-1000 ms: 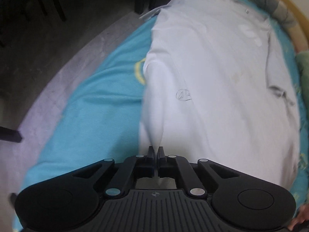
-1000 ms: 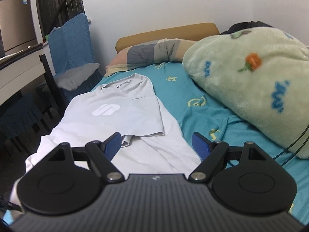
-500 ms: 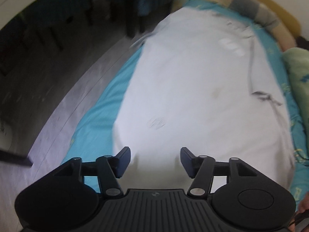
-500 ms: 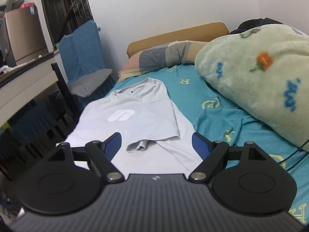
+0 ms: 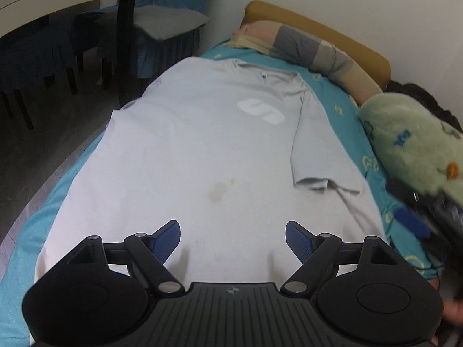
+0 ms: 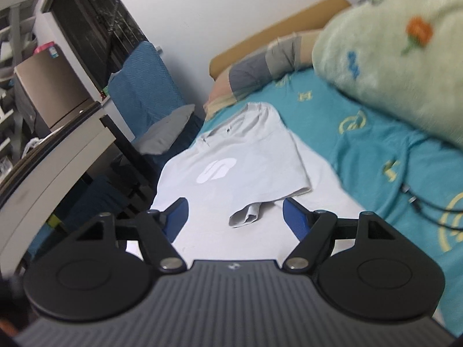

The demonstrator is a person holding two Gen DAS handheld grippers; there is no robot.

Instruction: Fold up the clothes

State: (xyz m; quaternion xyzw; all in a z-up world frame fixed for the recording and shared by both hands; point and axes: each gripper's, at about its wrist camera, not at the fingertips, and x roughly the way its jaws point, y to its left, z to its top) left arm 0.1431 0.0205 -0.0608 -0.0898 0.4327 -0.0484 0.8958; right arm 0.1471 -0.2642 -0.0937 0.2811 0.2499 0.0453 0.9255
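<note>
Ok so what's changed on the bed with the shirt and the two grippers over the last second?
The left gripper let go of the white T-shirt fabric it had pinched; its jaws are opening, nothing between them. The right gripper tilted, its jaws closing slightly, still empty. The shirt stays flat on the teal sheet, one sleeve folded in.

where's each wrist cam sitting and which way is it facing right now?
Left wrist: sits behind the left tongs, angled down along the white T-shirt toward the pillow; its jaws are opening, nothing between them; the other tongs show blurred at the right edge.
Right wrist: sits behind the right tongs, tilted, facing up the bed over the folded sleeve toward the headboard; its jaws are closing, gripping nothing.
Shared: T-shirt, its logo, pillow, green blanket, teal sheet.
</note>
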